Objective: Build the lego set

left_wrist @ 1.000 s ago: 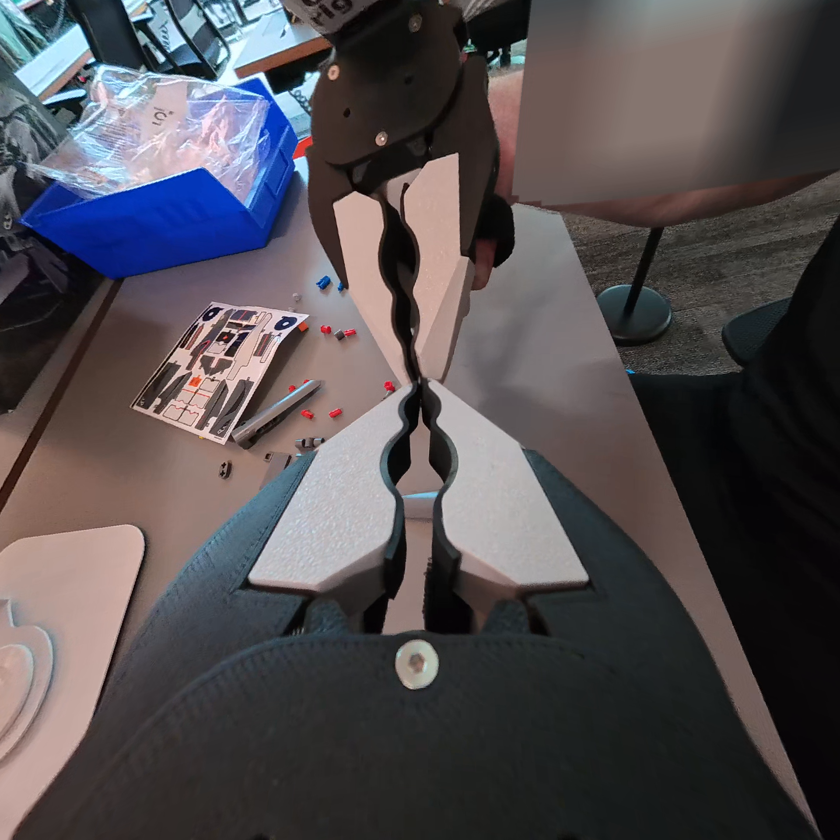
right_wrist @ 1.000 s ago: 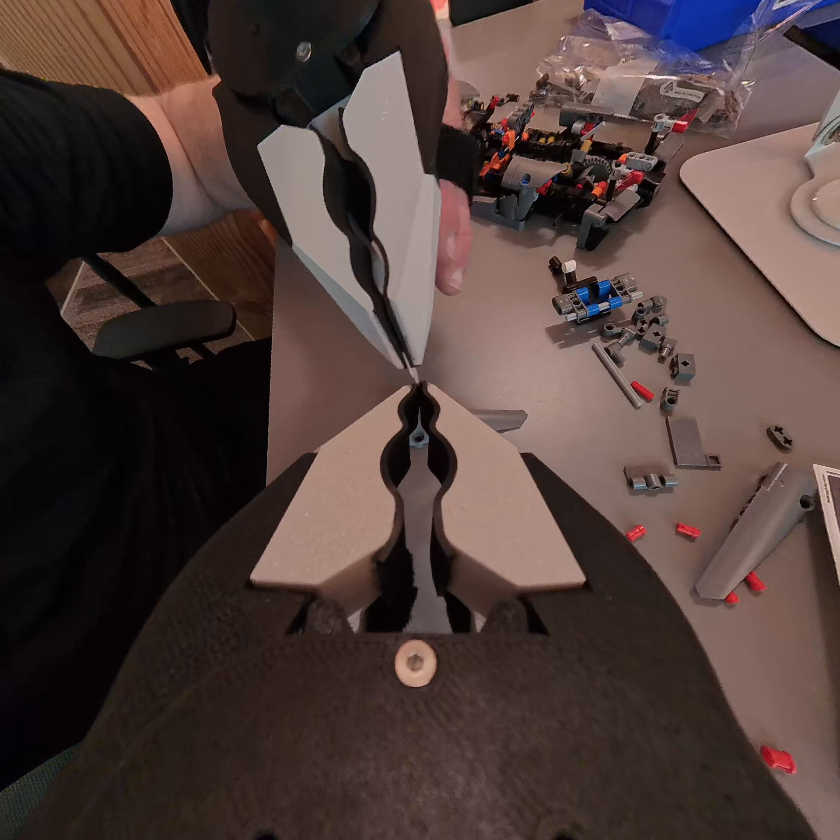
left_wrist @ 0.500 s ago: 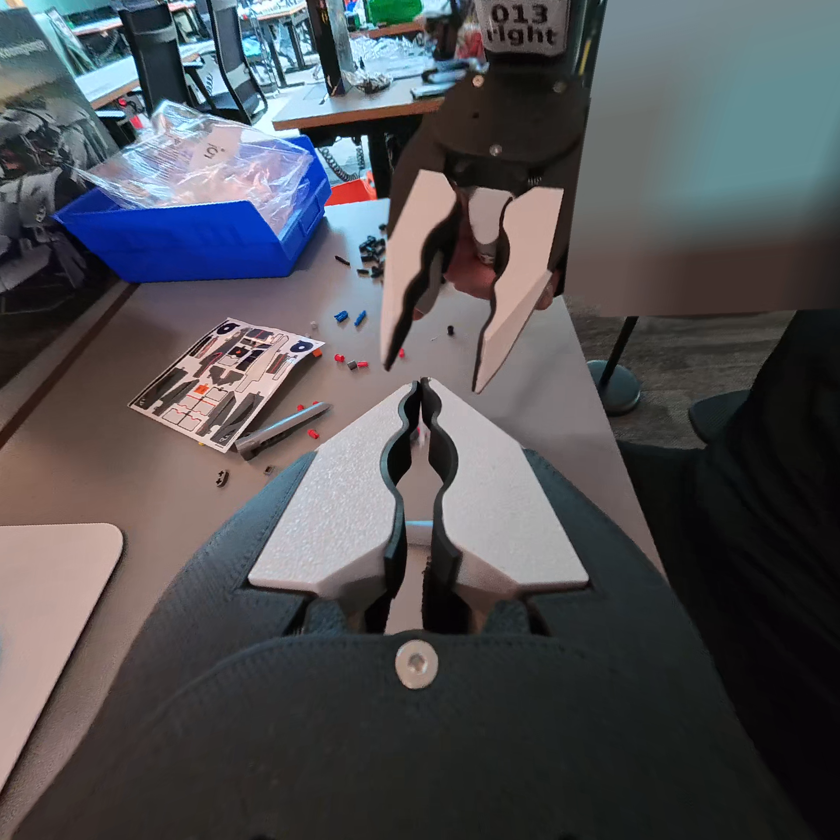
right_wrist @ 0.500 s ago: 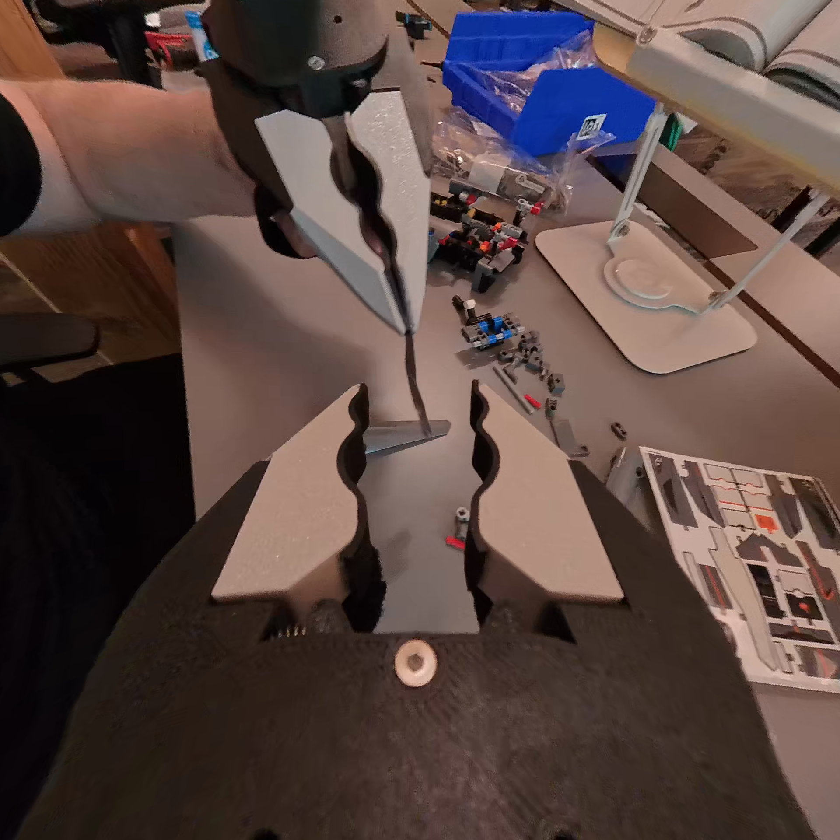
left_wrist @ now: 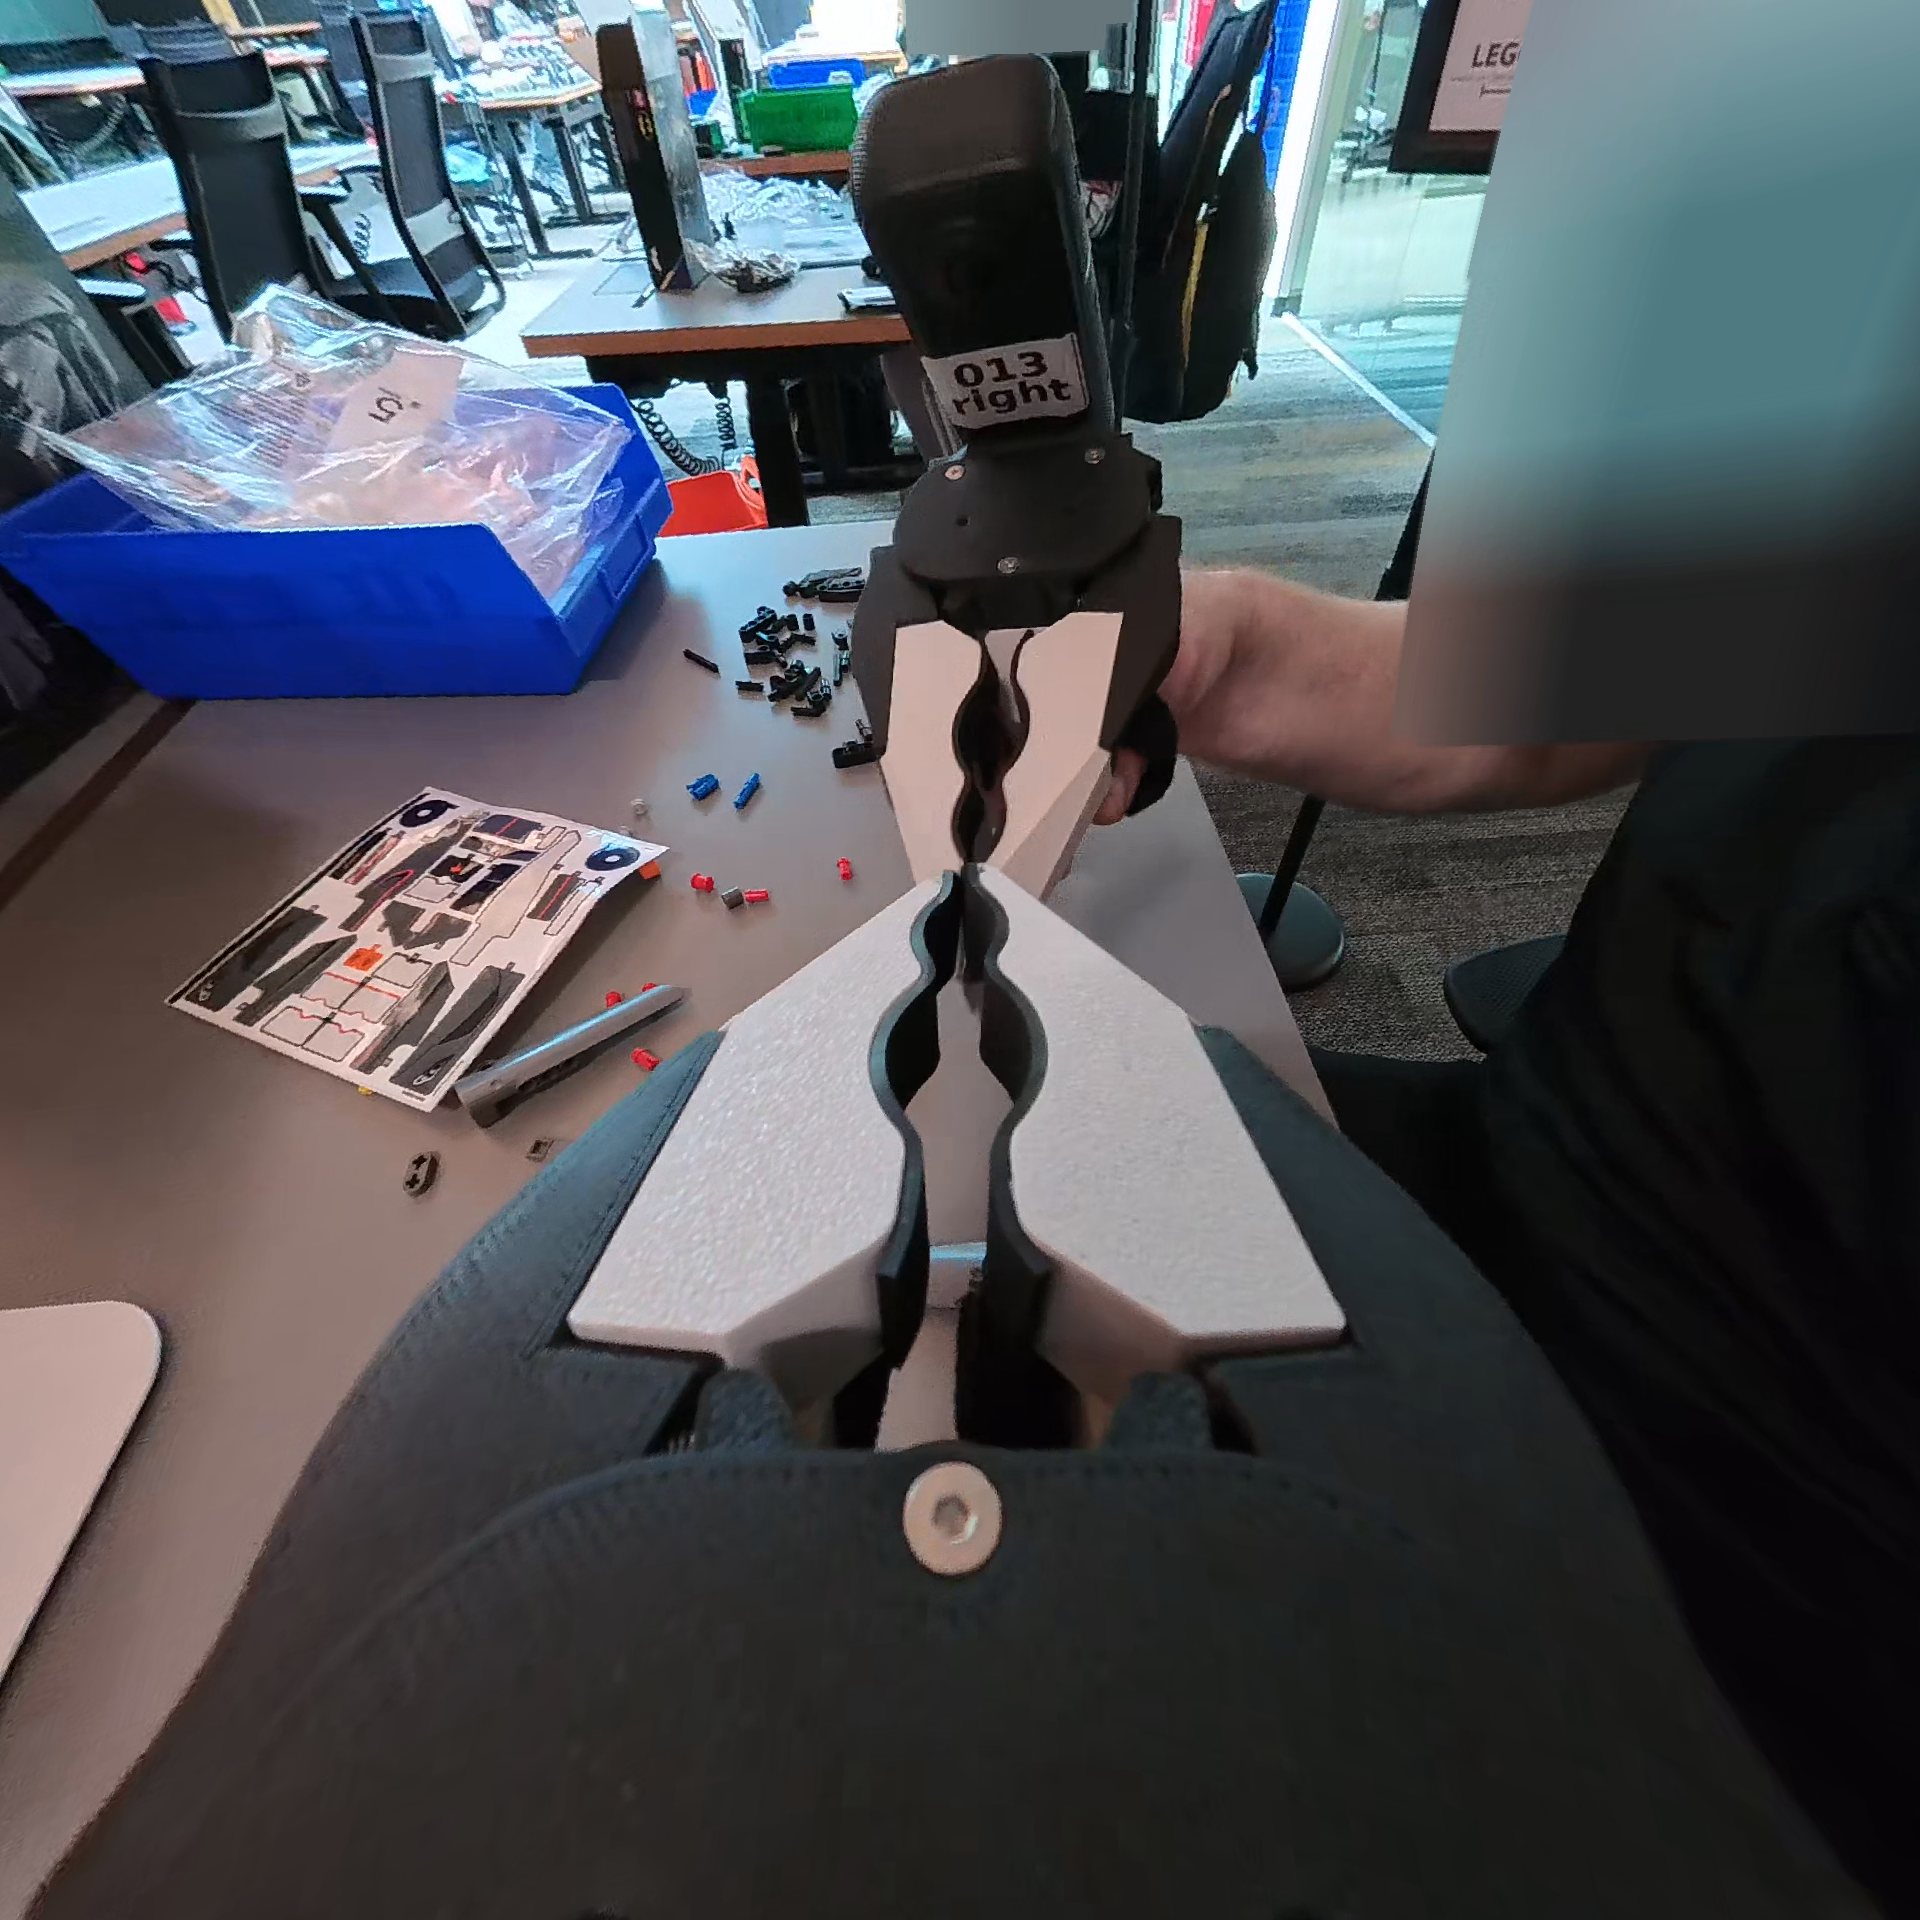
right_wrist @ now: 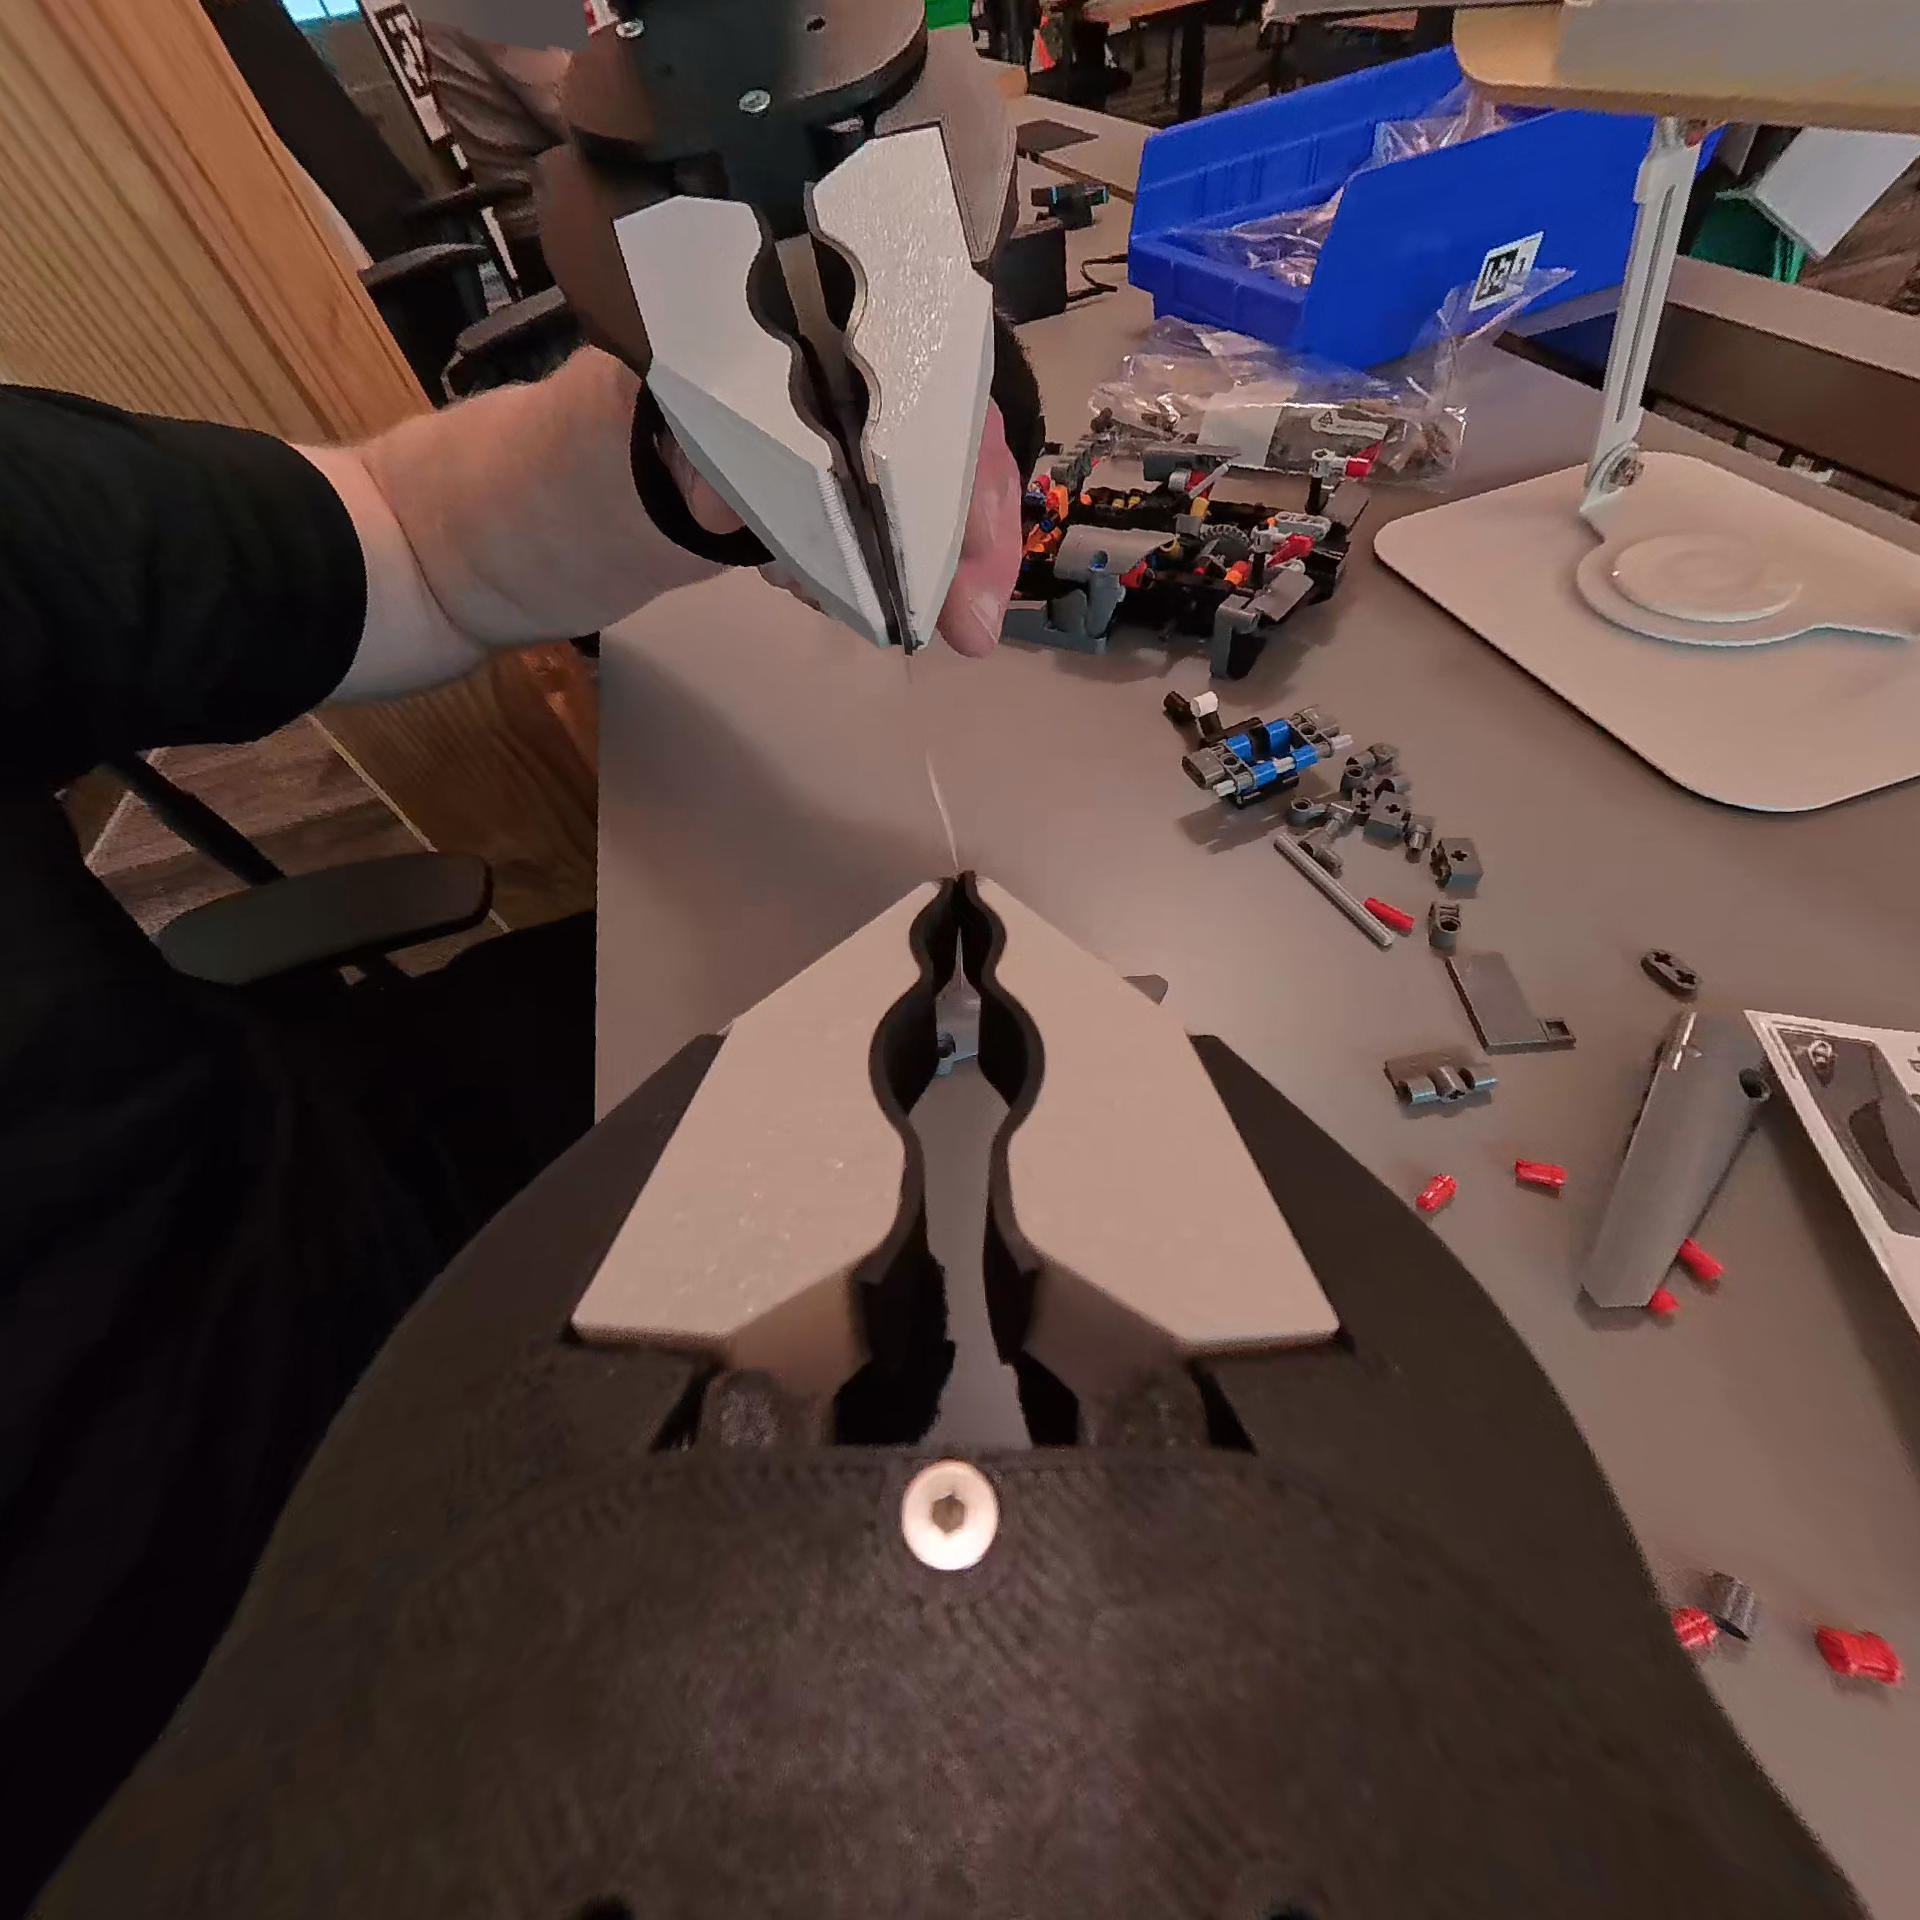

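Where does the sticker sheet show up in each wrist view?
Left wrist view: the sticker sheet lies flat on the table, left of centre, beside the long grey panel piece.
Right wrist view: only a corner of it shows, at the right edge.
Shared landmark: that grey panel piece, lying just beside the sheet in both views.

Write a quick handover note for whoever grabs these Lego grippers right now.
Left hand-held gripper: shut. Right hand-held gripper: shut. Their tips face each other above the table, with a thin strip between them, seemingly pinched by both.
Partly built model, loose pieces and sticker sheet lie on the table.
Done: part of the model. Left: place the strip, add the loose pieces.
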`<state>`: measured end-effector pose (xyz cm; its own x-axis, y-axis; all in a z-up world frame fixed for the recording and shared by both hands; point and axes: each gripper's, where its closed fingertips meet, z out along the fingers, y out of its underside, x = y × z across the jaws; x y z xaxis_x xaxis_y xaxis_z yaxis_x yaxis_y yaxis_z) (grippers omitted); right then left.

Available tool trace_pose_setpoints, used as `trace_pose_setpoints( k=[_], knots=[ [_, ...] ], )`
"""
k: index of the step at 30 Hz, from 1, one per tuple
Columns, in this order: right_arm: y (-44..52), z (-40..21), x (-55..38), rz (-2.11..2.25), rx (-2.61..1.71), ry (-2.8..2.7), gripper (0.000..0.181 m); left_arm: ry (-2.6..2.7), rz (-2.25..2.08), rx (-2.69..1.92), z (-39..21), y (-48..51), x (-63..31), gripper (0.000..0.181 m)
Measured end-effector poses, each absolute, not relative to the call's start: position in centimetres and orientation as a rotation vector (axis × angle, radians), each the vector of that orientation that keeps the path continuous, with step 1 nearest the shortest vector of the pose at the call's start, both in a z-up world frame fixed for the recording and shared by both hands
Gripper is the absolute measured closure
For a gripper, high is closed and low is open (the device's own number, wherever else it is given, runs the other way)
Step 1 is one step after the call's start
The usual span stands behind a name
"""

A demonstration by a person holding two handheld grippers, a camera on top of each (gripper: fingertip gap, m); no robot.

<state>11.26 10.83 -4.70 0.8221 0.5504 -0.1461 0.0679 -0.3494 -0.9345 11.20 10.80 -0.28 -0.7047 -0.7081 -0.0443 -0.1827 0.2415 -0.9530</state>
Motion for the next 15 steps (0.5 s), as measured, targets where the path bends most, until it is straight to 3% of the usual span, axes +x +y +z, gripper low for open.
trace_pose_setpoints(
  k=[3,5,7,15],
  knots=[
    [10.5,-4.3,11.4,0.543,-1.865,-0.458,0.181,2.022,-1.37,-0.82,-0.7,11.8,11.9,0.179],
    [10.3,-4.0,11.5,0.531,-1.863,-0.453,0.181,2.063,-1.299,-0.799,-1.4,11.9,11.8,0.164],
    [9.9,-3.9,11.6,0.533,-1.878,-0.459,0.181,2.052,-1.183,-0.775,-1.7,12.5,12.2,0.129],
    [8.7,-4.3,12.5,0.559,-1.885,-0.406,0.181,2.23,-0.862,-0.758,-5.4,14.7,11.0,0.108]
  ],
)
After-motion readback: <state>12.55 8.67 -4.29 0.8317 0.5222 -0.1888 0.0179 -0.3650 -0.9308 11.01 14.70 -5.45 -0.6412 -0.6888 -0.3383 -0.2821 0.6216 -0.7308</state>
